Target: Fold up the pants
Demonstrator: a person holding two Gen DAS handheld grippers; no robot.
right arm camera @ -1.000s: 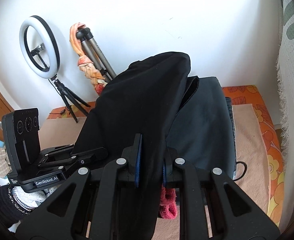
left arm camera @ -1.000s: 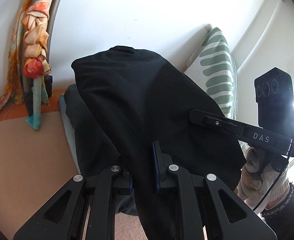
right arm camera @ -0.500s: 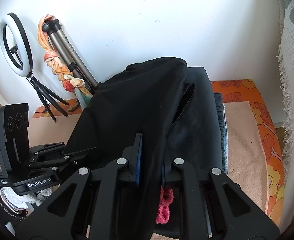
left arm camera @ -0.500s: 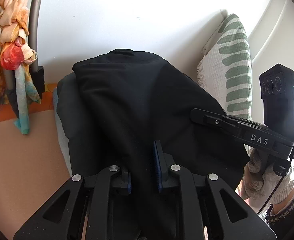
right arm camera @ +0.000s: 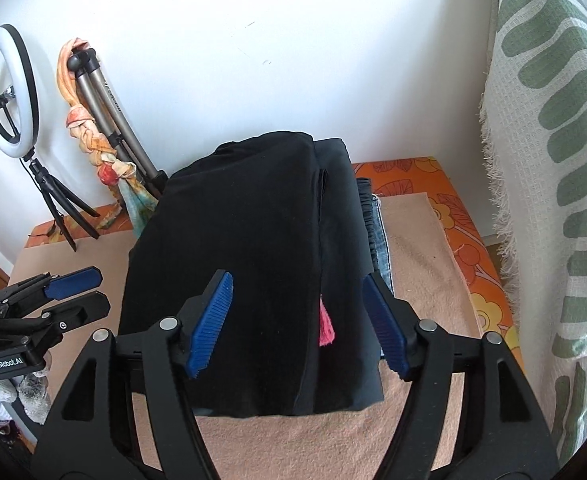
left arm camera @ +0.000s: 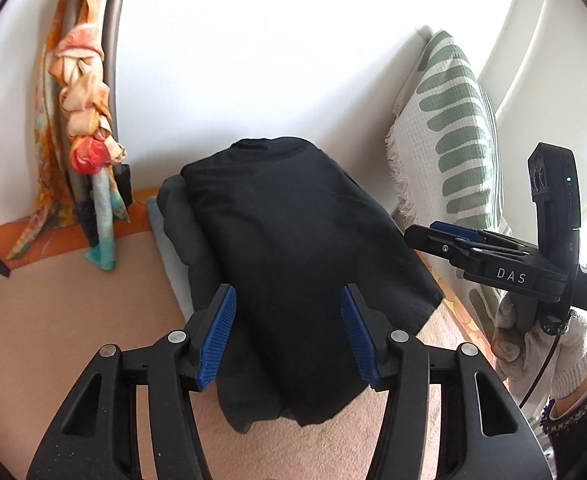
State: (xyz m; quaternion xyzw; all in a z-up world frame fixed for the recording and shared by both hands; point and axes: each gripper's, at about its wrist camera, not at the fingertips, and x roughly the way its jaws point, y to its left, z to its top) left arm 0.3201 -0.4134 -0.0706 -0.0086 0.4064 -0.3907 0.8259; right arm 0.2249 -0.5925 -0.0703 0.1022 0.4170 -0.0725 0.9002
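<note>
Beige blanket (right arm camera: 417, 248) holds the black pants (left arm camera: 293, 248) on the clothes pile, both claws, left (left arm camera: 291, 334) and right (right arm camera: 299, 322), wide and holding nothing, so pat edges flat gently

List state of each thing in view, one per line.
Left gripper: open, holding nothing.
Right gripper: open, holding nothing.
Black pants: folded, lying on top of the clothes pile.
Clothes pile: stacked on the tan blanket.
Ring light: on its stand; lit or not, cannot tell.
Tripod: legs closed, leaning on wall.
</note>
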